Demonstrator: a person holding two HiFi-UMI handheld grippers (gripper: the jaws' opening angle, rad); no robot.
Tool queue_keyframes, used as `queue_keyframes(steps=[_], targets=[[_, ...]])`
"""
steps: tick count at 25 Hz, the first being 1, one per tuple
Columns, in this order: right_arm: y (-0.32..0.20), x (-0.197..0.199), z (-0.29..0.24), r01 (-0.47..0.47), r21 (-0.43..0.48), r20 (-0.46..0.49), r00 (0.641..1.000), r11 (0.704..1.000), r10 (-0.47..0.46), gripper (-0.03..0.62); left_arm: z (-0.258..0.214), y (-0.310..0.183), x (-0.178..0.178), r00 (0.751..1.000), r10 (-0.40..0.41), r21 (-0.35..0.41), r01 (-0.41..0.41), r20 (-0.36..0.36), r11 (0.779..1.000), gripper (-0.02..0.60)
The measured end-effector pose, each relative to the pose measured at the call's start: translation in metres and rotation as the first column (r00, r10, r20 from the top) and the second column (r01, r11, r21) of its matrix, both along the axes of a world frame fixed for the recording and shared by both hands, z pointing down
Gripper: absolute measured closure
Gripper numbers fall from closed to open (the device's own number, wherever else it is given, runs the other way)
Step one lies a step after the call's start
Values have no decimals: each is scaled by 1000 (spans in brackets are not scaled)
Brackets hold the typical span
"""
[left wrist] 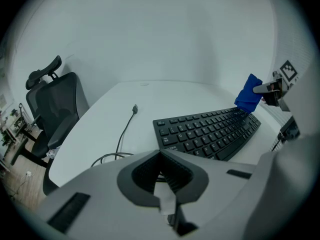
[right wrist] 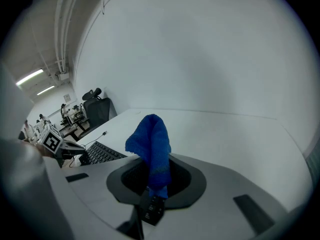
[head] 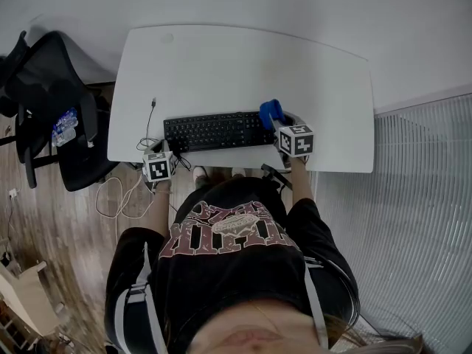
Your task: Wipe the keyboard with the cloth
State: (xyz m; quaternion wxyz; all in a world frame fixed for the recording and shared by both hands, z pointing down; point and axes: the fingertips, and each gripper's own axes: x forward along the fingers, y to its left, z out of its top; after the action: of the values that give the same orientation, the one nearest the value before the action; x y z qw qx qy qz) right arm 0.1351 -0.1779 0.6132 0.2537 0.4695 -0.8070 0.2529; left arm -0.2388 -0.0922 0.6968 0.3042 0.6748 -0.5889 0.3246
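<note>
A black keyboard point(head: 214, 131) lies along the near edge of the white table point(head: 243, 65). Its keys also show in the left gripper view point(left wrist: 207, 131), and part of it in the right gripper view point(right wrist: 100, 154). My right gripper point(head: 279, 122) is shut on a blue cloth point(head: 271, 112), which hangs over the keyboard's right end. In its own view the cloth point(right wrist: 151, 144) stands up out of the shut right gripper point(right wrist: 157, 176). My left gripper point(head: 164, 150) hovers at the keyboard's left near corner. In its own view the left gripper point(left wrist: 162, 171) is shut with nothing held.
A loose black cable point(head: 151, 116) with a plug lies left of the keyboard and trails off the table edge. A black office chair point(head: 63, 116) stands left of the table on the wood floor. A ribbed white panel point(head: 420, 198) is at the right.
</note>
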Motion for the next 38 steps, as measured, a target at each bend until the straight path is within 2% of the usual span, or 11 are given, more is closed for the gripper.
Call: queue_keyframes(steps=[6, 10, 17, 23, 26, 31, 38], targets=[[-10, -77, -15, 140, 30, 50, 989, 990, -141, 530, 0, -1, -2, 1000, 3, 0, -3, -6, 1000, 546], [-11, -135, -22, 251, 49, 89, 963, 967, -254, 530, 1, -2, -1, 1000, 3, 2, -3, -9, 1000, 546], [12, -236, -27, 439, 61, 149, 884, 896, -443, 530, 0, -2, -1, 1000, 0, 7, 0, -28, 1000, 546], [47, -306, -31, 579, 59, 209, 789, 813, -578, 530, -2, -3, -4, 999, 7, 6, -6, -51, 1000, 546], [61, -329, -27, 627, 50, 228, 751, 778, -620, 530, -3, -3, -4, 999, 15, 8, -14, -52, 1000, 546], [72, -350, -7, 675, 23, 159, 726, 738, -669, 530, -2, -3, -4, 998, 26, 8, -26, -53, 1000, 546], [78, -354, 12, 688, -11, 98, 723, 725, -684, 530, -1, -1, -4, 997, 50, 9, -50, -51, 999, 546]])
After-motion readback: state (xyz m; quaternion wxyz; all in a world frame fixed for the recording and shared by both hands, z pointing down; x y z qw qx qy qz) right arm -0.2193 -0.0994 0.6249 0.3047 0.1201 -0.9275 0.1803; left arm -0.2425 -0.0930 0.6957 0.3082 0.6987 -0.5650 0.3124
